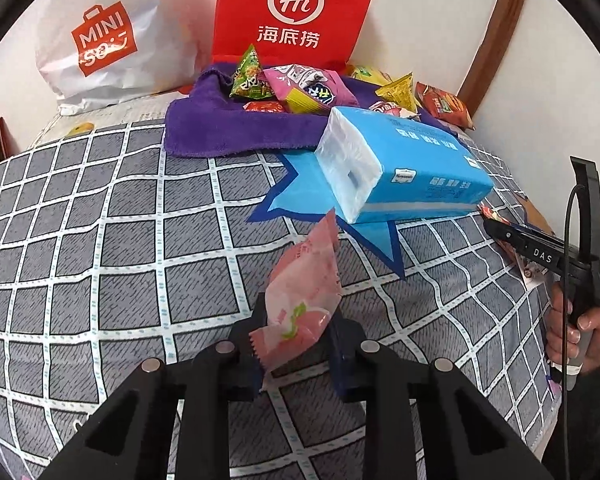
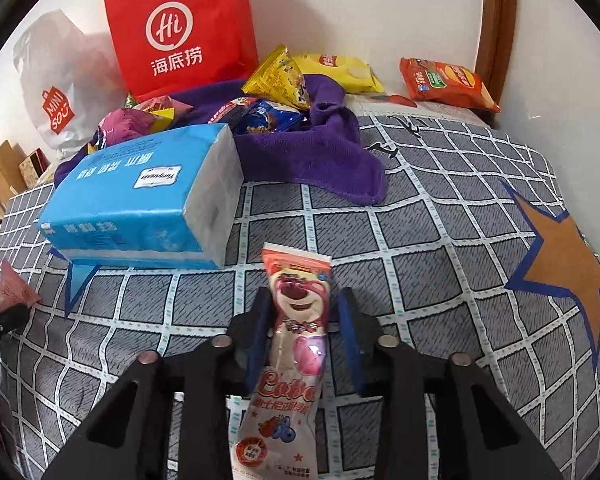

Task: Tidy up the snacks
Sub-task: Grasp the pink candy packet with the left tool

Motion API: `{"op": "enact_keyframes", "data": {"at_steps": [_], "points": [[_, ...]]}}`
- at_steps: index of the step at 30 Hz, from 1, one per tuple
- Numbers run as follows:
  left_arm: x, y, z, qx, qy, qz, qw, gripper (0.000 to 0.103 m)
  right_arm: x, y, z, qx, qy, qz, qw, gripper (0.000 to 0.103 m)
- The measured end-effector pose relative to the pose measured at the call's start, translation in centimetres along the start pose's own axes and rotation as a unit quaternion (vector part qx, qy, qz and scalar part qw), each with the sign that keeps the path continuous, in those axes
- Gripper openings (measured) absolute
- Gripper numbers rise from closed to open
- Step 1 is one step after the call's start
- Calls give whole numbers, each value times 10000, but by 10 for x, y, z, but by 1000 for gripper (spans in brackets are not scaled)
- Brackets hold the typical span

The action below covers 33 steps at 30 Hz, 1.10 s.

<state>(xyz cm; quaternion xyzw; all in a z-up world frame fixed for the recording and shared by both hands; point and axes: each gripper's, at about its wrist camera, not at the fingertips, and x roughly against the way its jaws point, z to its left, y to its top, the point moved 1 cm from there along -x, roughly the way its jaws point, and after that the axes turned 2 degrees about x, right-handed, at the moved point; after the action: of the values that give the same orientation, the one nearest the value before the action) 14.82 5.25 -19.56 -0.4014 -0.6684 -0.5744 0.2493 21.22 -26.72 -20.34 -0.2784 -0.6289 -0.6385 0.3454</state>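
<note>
**Holding one snack packet in each gripper above the checked bedspread**

Pinching a pink peach-print packet [image 1: 304,300] in the left gripper [image 1: 298,332], jaws drawn tight on its lower half, top edge pointing up toward the blue tissue pack [image 1: 404,168]. Clamping a long bear-print lollipop packet [image 2: 296,340] in the right gripper [image 2: 302,336], pads narrow against its sides, lower end hanging past the fingers. Both raised over the grey grid bedspread [image 1: 100,248]. Behind the tissue pack: purple towel [image 1: 220,128] heaped with loose snacks [image 1: 300,88], red paper bag [image 1: 292,12] and white shopping bag [image 1: 104,32] against the wall. Orange chip bag [image 2: 446,82] lying apart near the corner.
</note>
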Motion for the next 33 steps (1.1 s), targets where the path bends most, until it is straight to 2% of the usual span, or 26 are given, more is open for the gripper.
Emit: {"op": "enact_keyframes", "data": {"at_steps": [2,5,7,8,14,18,21,23,24,27,31,33], "points": [[-1,1,1,51,-43,-16,10000,25,-1,1,-2,-36,28,-6,10000,31],[-1,2,4,146,-189,-36,9997,34,-2,1,-1,-32,23,-7,10000,32],[1,3,5,162,-248,-68,9995,51,-2,1,0,-16,91,-7,10000,37],[2,3,6,162,-222,-103,9996,53,-2,1,1,4,129,-6,9999,41],[-1,9,14,373,-133,-102,9992,55,-3,1,5,127,152,17,9998,48],[-3,15,22,507,22,-99,9987,55,-3,1,4,104,196,12,9998,49],[-5,19,24,542,-22,-107,9985,53,-3,1,4,81,221,8,9997,49],[-6,20,26,598,-94,-109,9981,44,-3,1,3,65,242,5,9997,49],[-7,21,26,614,-138,-96,9980,36,-3,1,3,61,250,4,9997,49],[-9,21,26,666,-273,-87,9974,26,-3,1,3,49,264,1,9996,49],[-5,18,25,675,-315,-157,9971,24,-3,2,3,22,286,-7,9996,48],[-1,17,23,664,-335,-190,9970,23,-2,2,1,-22,262,-17,9997,42]]}}
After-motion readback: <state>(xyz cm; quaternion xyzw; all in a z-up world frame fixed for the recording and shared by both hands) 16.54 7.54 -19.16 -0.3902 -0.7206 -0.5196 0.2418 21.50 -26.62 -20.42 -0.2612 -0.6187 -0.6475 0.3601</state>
